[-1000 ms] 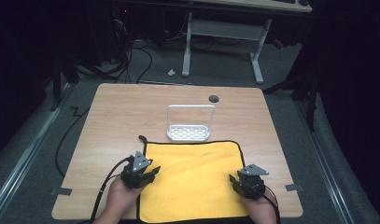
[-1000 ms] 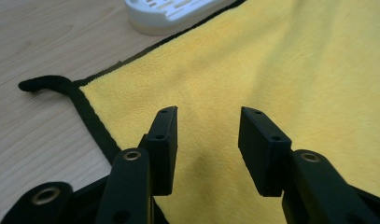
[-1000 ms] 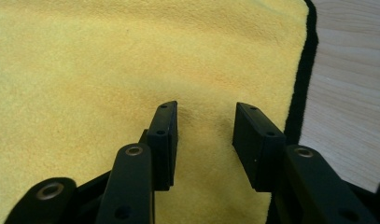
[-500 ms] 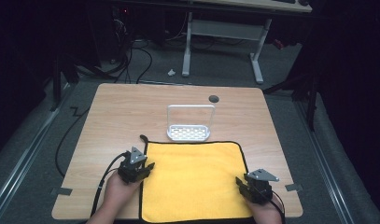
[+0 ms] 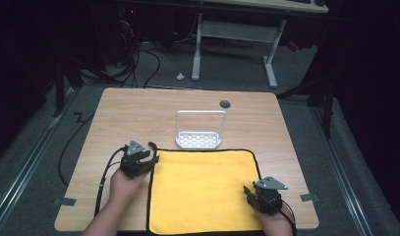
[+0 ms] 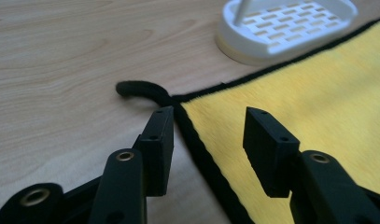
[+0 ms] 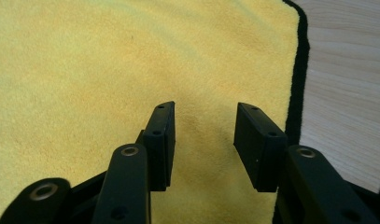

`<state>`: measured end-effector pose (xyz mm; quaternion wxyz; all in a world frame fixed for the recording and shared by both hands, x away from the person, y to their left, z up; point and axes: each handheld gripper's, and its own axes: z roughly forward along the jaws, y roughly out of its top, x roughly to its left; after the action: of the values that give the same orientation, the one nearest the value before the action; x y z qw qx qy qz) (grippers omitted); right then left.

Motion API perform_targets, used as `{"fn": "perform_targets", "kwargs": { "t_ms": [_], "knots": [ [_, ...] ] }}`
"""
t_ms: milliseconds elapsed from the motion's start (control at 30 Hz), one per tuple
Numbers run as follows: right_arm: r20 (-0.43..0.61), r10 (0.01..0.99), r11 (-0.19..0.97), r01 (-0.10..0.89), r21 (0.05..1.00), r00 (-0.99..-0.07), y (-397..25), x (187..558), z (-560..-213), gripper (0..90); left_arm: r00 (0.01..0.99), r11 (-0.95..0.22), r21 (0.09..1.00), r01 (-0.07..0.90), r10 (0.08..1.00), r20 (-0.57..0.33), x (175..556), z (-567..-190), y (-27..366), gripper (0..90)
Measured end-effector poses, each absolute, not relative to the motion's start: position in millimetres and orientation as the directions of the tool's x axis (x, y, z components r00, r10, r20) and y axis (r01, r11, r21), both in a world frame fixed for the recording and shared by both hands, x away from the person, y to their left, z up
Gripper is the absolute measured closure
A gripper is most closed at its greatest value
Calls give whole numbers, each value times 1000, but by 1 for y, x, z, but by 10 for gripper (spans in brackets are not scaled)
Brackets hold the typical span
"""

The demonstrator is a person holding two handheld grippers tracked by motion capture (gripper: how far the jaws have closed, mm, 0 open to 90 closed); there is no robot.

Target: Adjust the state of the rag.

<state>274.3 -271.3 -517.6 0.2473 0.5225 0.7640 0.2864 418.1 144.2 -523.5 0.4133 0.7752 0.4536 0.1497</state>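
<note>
The yellow microfiber cloth (image 5: 203,189) lay flat and spread out on the near part of the wooden bench (image 5: 138,110), with its far hem just beside a white soap dish (image 5: 199,138). The left tongs (image 5: 151,153) hovered over its far left corner, jaws apart, straddling the black hem near the hanging loop (image 6: 140,89). The right tongs (image 5: 250,192) stood above the near right part of the cloth, also apart and holding nothing. No corner was gripped and no fold was made; probably the folding was only about to begin, so nearly all the work remained.
</note>
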Motion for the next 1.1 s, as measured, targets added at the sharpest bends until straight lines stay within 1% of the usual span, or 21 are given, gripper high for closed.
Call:
{"fn": "perform_targets", "kwargs": {
  "t_ms": [67,133,233,333,467,533,567,600,700,733,800,967,1100],
  "knots": [
    [-85,943,290,667,686,-323,-271,276,-520,597,527,-209,774,598,830,-183,427,-528,144,528],
    [-75,945,280,670,688,-318,-273,279,-521,597,520,-200,765,613,830,-200,430,-533,144,531],
    [-71,947,275,672,688,-315,-273,281,-521,614,532,-222,769,600,829,-176,429,-534,141,541],
    [-77,946,277,666,693,-314,-271,280,-522,640,530,-227,759,610,829,-179,431,-535,140,558],
    [-77,949,270,659,702,-307,-270,278,-523,645,556,-271,759,592,819,-141,433,-534,131,586],
    [-67,951,259,657,708,-303,-271,277,-524,644,555,-268,761,590,820,-142,433,-535,128,619],
    [-64,950,259,657,708,-305,-271,277,-524,641,551,-266,763,589,823,-138,433,-535,128,654],
    [-63,950,259,658,708,-306,-272,277,-524,633,551,-260,762,593,822,-148,434,-535,128,700],
    [-62,948,258,642,722,-311,-270,276,-522,612,561,-249,756,606,807,-184,435,-536,131,793],
    [-60,946,259,632,731,-319,-268,275,-520,608,562,-246,753,610,804,-192,436,-536,131,824],
    [-67,939,270,603,751,-337,-260,272,-516,599,564,-243,750,616,800,-203,436,-536,132,851],
    [-74,921,292,549,783,-384,-229,262,-508,584,566,-231,753,617,794,-220,435,-536,135,862],
    [-83,894,340,547,765,-440,-201,258,-510,580,547,-181,776,604,802,-239,432,-535,140,863]
  ]
}}
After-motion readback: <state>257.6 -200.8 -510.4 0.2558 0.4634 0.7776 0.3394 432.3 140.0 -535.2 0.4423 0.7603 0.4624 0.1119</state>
